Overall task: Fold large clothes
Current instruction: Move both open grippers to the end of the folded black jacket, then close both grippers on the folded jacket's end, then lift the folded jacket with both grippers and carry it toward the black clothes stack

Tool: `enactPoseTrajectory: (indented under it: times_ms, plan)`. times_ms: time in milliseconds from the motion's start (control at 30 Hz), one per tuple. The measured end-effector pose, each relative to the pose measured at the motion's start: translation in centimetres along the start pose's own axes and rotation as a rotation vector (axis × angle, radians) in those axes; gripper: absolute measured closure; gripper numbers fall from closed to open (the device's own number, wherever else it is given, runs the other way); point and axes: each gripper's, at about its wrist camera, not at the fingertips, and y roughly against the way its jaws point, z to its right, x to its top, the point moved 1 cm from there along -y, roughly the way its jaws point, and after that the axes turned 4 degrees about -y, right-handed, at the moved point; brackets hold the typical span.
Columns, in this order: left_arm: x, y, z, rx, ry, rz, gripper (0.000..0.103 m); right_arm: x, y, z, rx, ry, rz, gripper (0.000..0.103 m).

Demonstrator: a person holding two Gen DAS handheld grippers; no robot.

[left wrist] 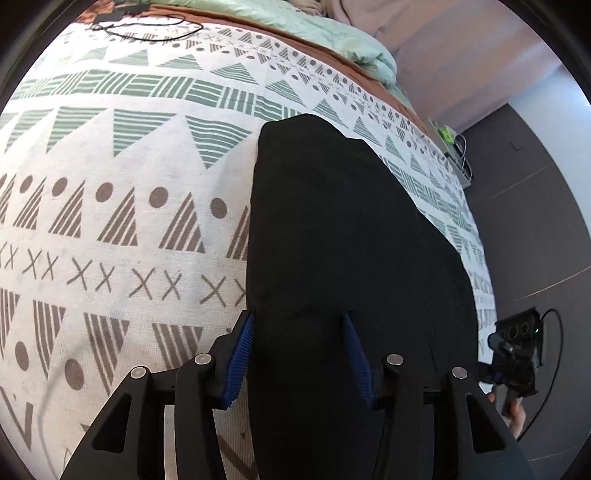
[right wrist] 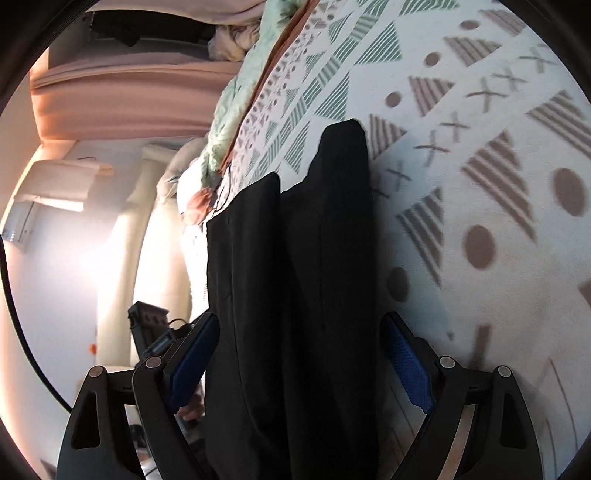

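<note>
**Black garment, soft and limp, lay between open jaws on the bed**

Lay on the patterned bedspread (left wrist: 122, 206), near the bed's edge: a black garment (left wrist: 343, 240), long and dark, already narrowed into a strip running away from both cameras. Showed in the right wrist view as two long lobes side by side (right wrist: 325, 258), possibly trouser legs or a doubled panel; could not be told which from these frames.

Looked soft and limp, with no stiffness to hold a shape. Judged light to medium in weight, matte and not slippery, nothing fragile about it. Likely to sag and drag wherever left unsupported, and to slide apart in layers if pinched through only the top one.

Left gripper (left wrist: 299, 332): jaws released, blue pads spread, the cloth passing between them; contact with the fabric could not be confirmed. Right gripper (right wrist: 299, 343): jaws likewise spread wide on either side of the cloth, not clamped.

Best hold, as a judgement: at the near end of the strip, one gripper on each outer corner, biting through all layers at once, deep enough that the hem did not slip free. Then lifted evenly and carried toward the far end, kept taut between the two holds to avoid a crooked crease.

Also in view: a green quilt (left wrist: 332, 33) at the head of the bed and a black cable (left wrist: 147, 31) lying on the bedspread, both well apart from the garment.
</note>
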Motion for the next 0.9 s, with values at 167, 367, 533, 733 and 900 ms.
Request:
enactPoseTrajectory:
  times_ms: [167, 367, 533, 733, 900]
  plan:
    - [0.1, -0.5, 0.0, 0.011, -0.021, -0.008, 0.051, 0.7, -2.5, -1.2, -0.019, 0.043, -0.061, 0.014]
    - [0.0, -1.5, -0.4, 0.016, 0.011, -0.006, 0.049, 1.6, -3.8, -2.0, -0.050, 0.062, -0.098, 0.019]
    - [-0.1, -0.8, 0.2, 0.008, -0.005, 0.017, 0.067, 1.7, -4.2, -2.2, -0.086, 0.043, -0.085, 0.056]
    - [-0.2, 1.3, 0.9, -0.021, -0.005, 0.073, 0.083, 0.8, -3.8, -6.1, -0.135, 0.173, -0.023, 0.079]
    - [-0.7, 4.0, 2.1, -0.055, -0.017, 0.139, 0.086, -0.7, -2.5, -10.2, -0.128, 0.259, 0.037, 0.082]
